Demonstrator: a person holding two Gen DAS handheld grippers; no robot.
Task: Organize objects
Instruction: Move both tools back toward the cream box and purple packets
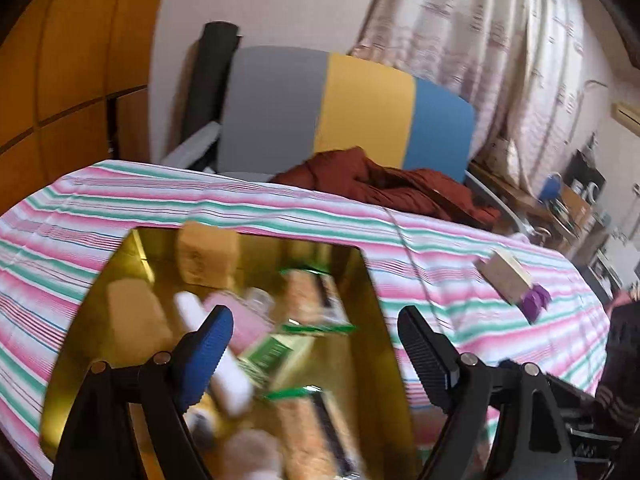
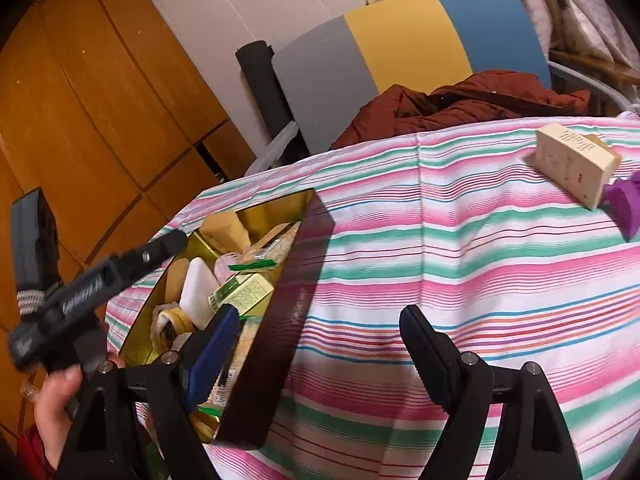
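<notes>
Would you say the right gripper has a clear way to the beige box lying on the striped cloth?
Probably yes: the right gripper has open, empty jaws, and only bare striped cloth lies between it and the beige box; the purple object sits beside it.

My left wrist camera looks steeply down, close over the tin [image 1: 372,280]; my right views it [image 2: 304,280] from beside. Both share the bed's [image 1: 480,320] far edge.

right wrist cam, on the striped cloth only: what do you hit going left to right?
Gold-lined tin full of small packets → bare stretch of striped cloth → beige carton → purple object at the right edge, apparently touching the carton.
</notes>
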